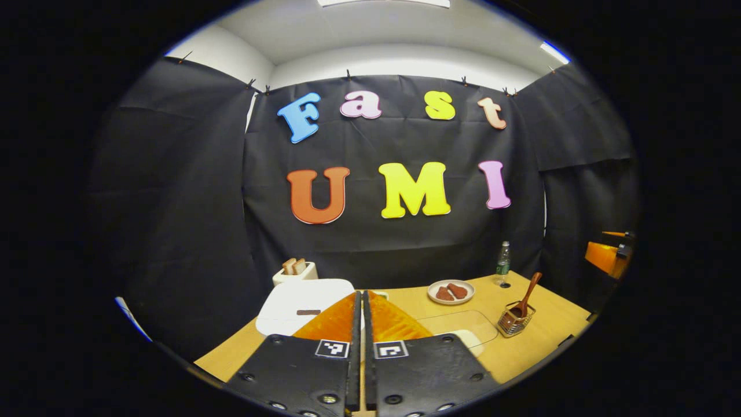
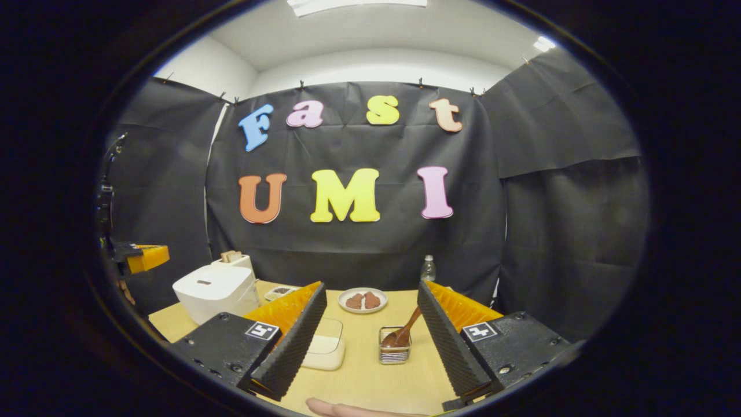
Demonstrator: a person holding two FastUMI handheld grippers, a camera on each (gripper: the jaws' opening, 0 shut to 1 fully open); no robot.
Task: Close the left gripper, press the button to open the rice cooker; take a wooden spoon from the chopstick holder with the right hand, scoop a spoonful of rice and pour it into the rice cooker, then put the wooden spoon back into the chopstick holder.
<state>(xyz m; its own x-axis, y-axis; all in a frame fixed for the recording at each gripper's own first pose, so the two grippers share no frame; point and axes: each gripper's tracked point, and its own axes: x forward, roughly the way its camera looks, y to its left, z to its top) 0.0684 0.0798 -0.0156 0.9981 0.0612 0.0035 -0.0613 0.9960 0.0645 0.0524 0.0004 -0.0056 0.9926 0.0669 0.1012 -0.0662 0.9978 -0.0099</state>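
wooden spoon [image 2: 407, 328], brown and slim, stands tilted in the small wire chopstick holder [image 2: 394, 346] near the white boxy rice cooker [image 2: 215, 291]; looks light, stiff, smooth, so pinch the upper handle; left gripper [image 1: 361, 301] clenched on nothing; right gripper [image 2: 370, 315] spread wide.

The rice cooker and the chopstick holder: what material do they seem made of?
The rice cooker looks like smooth white plastic with a matte sheen. The chopstick holder seems to be metal wire, since thin shiny bars show; its wooden spoon looks like brown wood.
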